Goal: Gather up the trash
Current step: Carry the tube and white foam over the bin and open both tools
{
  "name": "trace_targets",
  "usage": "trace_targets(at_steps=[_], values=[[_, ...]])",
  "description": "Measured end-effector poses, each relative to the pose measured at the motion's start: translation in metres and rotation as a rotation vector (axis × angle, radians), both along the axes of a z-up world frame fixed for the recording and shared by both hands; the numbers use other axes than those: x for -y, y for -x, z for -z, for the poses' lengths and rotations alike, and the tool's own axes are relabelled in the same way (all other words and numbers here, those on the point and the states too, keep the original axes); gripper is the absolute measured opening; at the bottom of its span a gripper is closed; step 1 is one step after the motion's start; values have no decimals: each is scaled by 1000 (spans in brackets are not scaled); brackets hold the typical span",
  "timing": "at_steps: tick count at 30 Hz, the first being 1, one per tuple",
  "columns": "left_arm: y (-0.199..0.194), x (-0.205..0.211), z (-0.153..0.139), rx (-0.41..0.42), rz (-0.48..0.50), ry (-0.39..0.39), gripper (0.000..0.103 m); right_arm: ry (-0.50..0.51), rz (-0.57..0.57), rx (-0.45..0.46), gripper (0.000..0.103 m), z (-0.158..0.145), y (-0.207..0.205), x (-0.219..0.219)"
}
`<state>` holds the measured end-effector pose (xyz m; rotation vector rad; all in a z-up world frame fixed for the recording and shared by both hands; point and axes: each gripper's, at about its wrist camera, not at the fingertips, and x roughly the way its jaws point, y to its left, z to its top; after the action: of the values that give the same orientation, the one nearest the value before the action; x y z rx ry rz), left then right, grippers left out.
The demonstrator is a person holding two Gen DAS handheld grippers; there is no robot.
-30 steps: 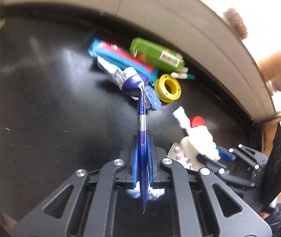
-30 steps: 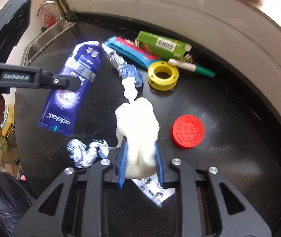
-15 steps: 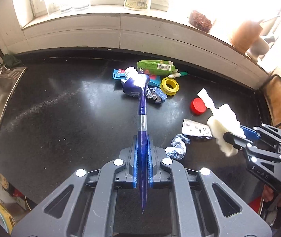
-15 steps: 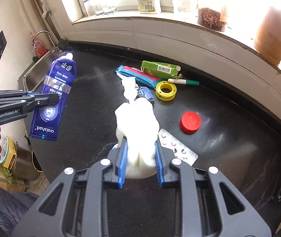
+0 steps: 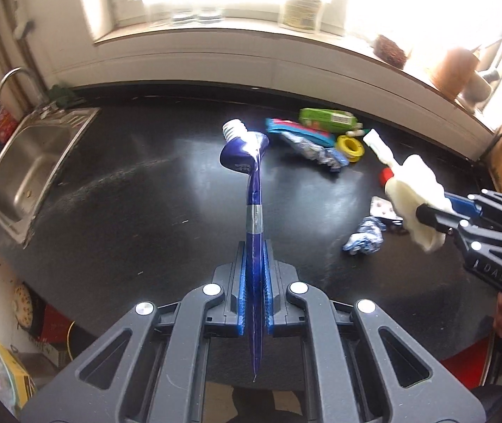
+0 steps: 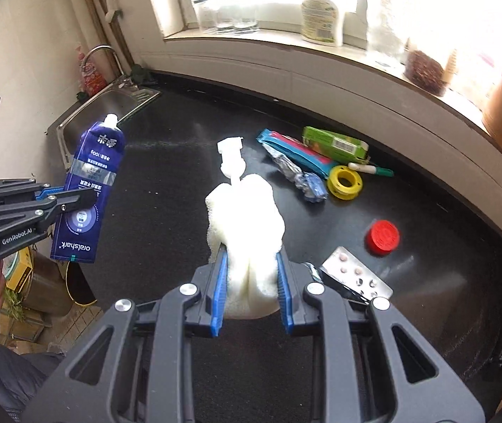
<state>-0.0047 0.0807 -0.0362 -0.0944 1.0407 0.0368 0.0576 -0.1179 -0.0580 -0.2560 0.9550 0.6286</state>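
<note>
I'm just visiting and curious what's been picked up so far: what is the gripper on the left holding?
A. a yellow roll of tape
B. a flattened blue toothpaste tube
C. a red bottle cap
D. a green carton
B: the left gripper is shut on the flattened blue toothpaste tube and holds it in the air, while the yellow roll of tape, red cap and green carton lie on the black counter.

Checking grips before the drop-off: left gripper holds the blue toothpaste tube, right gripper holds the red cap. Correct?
Not quite. The left gripper does hold the blue toothpaste tube, but the right gripper is shut on a white sponge brush; the right wrist view shows the red cap lying on the counter.
</note>
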Motion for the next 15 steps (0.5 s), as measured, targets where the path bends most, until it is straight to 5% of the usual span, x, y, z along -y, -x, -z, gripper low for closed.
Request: trace_targets(at_steps=[7, 15], values=[[79, -84, 7, 30, -207, -52, 8, -36, -239, -23, 25, 7, 25, -123], [198, -178, 64, -44, -512, -30, 8, -21, -587, -207, 25, 67, 108, -292]])
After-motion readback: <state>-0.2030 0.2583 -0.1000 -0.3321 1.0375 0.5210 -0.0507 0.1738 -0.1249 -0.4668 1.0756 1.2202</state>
